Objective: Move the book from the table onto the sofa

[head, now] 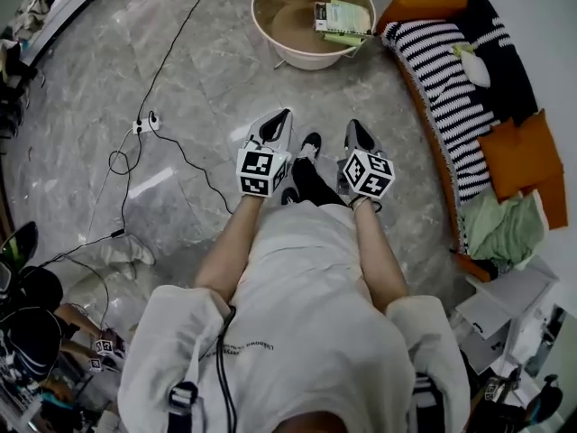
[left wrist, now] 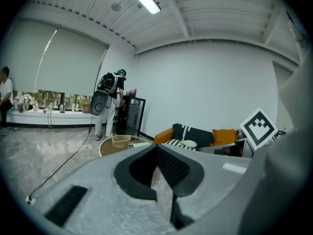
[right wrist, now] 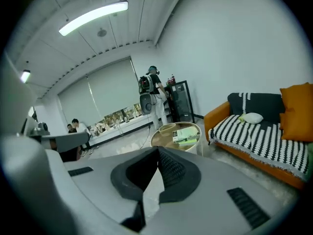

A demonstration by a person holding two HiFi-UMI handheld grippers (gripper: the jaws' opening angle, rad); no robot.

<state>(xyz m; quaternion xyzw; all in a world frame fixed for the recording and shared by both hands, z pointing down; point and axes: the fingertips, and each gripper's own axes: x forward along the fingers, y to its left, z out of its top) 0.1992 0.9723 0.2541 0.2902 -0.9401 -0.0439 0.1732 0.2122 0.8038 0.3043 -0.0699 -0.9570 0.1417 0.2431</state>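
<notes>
The green book (head: 343,18) lies at the right edge of the round bench (head: 306,59), near the striped sofa (head: 448,97), while the left claw (head: 275,124) and right claw (head: 358,135), both closed and empty, hang side by side above the floor (head: 207,88).

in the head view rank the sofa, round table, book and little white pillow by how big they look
1. sofa, by far the largest
2. round table
3. book
4. white pillow, somewhat smaller than the book

All sit at a similar distance from the camera, so the order is fairly safe.
</notes>
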